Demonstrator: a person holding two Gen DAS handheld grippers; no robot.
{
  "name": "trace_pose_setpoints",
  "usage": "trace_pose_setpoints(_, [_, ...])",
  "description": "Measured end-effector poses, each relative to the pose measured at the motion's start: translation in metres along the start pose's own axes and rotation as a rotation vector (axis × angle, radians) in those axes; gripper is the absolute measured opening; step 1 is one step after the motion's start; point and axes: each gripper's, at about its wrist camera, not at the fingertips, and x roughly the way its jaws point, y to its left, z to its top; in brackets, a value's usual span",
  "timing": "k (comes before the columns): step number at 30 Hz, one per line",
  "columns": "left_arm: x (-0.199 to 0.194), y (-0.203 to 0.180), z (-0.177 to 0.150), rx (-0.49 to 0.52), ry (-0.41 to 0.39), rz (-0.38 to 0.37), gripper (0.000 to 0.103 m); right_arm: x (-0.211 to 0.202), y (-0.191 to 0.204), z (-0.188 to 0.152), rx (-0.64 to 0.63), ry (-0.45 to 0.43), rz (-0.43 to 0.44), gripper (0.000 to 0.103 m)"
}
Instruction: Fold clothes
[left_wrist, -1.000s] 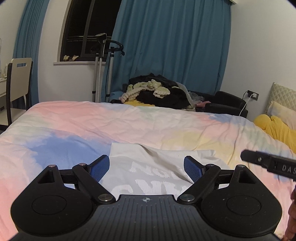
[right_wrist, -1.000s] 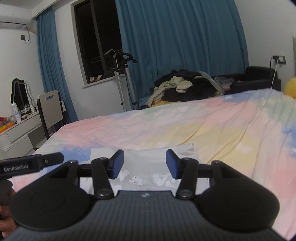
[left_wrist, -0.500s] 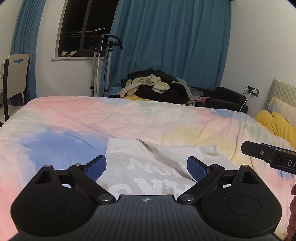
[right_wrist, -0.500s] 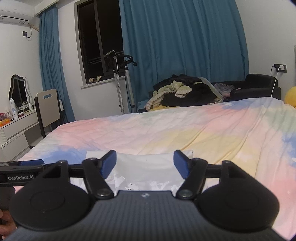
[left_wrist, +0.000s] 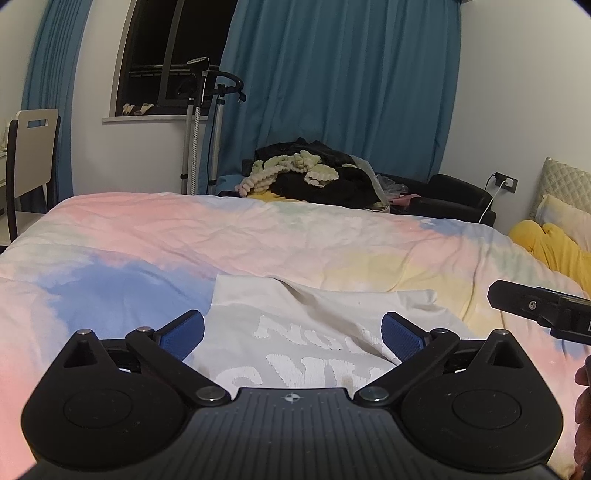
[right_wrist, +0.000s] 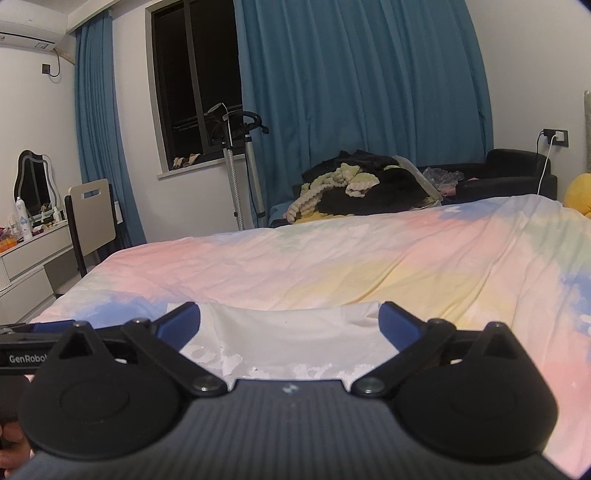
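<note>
The white shirt (left_wrist: 295, 332)'s printed lettering is partly hidden, unreadable.

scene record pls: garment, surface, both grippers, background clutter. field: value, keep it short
garment: white T-shirt with white lettering, lying flat, one crease
surface: pastel bedspread
left gripper: open, jaws just widened, nothing pinched, above the shirt
right gripper: open, jaws just widened, nothing pinched, above the shirt's far edge
background: clothes pile beyond the bed, blue curtain, chair
</note>
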Motion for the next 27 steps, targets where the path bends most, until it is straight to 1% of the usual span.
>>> trace_pose_setpoints(8, [-0.001, -0.0031, -0.001, -0.004, 0.001, 0.003, 0.103, -0.0008, 0.0, 0.0001, 0.006, -0.003, -0.011, 0.103])
trace_pose_setpoints(14, [-0.0007, -0.0021, 0.0001, -0.019, 0.013, -0.011, 0.103, -0.0022, -0.0045, -0.0004, 0.015, -0.003, -0.007, 0.103])
trace_pose_setpoints(19, [0.0018, 0.0022, -0.0012, -0.057, 0.047, -0.04, 0.103, -0.0017, -0.0075, -0.0005, 0.032, 0.005, -0.003, 0.103])
trace_pose_setpoints(27, [0.0021, 0.0033, -0.0026, -0.066, 0.062, -0.053, 0.103, -0.003, -0.0075, 0.0001, 0.034, 0.009, -0.009, 0.103])
